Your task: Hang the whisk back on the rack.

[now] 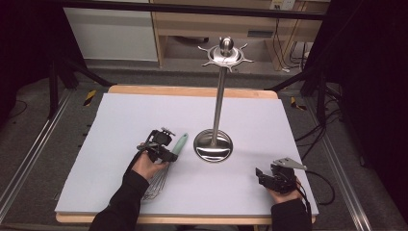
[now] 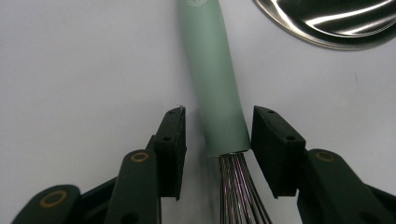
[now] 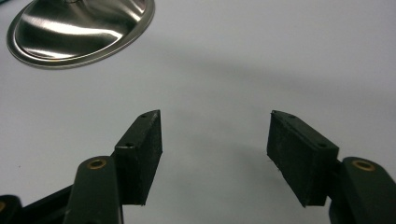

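A whisk [image 1: 179,144] with a mint-green handle [image 2: 215,84] and steel wires [image 2: 238,191] lies on the white table, just left of a steel utensil stand [image 1: 219,96]. My left gripper [image 1: 167,150] is open and low over the whisk. Its jaws straddle the lower end of the handle where the wires begin, the right jaw almost touching, the left jaw a small gap away. At the table's front right, my right gripper [image 1: 265,176] is open above bare table with nothing between its fingers [image 3: 140,154].
The stand's round base [image 1: 213,146] sits mid-table, close to the handle's tip [image 2: 336,23] and up-left of the right gripper [image 3: 79,28]. Its hooked top [image 1: 226,52] rises high. The white sheet [image 1: 144,110] covers a wooden table.
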The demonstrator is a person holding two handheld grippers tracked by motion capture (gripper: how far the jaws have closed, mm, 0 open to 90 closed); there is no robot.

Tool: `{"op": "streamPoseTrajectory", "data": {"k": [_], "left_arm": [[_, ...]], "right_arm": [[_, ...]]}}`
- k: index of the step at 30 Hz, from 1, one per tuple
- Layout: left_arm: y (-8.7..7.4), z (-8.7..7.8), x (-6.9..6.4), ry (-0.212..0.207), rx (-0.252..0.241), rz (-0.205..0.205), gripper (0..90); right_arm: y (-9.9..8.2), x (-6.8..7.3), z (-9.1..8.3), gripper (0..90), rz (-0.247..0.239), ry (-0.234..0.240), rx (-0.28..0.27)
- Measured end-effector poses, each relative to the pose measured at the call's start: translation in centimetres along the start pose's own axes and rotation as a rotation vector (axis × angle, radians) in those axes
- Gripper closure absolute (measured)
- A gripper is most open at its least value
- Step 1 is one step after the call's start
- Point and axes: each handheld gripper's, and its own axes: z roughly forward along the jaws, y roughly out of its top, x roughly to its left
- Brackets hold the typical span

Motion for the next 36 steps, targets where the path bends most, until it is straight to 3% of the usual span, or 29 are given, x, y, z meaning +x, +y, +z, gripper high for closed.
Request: {"op": "streamPoseTrajectory", "data": {"k": [8, 16, 21, 26, 36], "left_arm": [[0.1, 0.8, 0.2, -0.027, 0.028, -0.038, 63.5], [0.1, 0.8, 0.0, -0.009, 0.024, -0.054, 66.6], [0.1, 0.7, -0.1, -0.004, 0.022, -0.04, 67.0], [0.1, -0.5, -0.4, 0.004, -0.028, -0.014, 68.1], [-0.9, -3.0, -0.4, 0.002, -0.162, -0.009, 68.7]], "right_arm": [[0.0, 0.0, 0.0, 35.9, 0.001, 0.004, 0.004], [0.0, 0.0, 0.0, 36.0, 0.004, 0.008, 0.006], [0.0, 0.0, 0.0, 36.0, 0.009, 0.007, 0.006], [0.0, -0.1, 0.0, 36.3, 0.004, 0.003, 0.006], [0.0, -0.2, -0.1, 36.8, -0.003, -0.004, -0.004]]}}
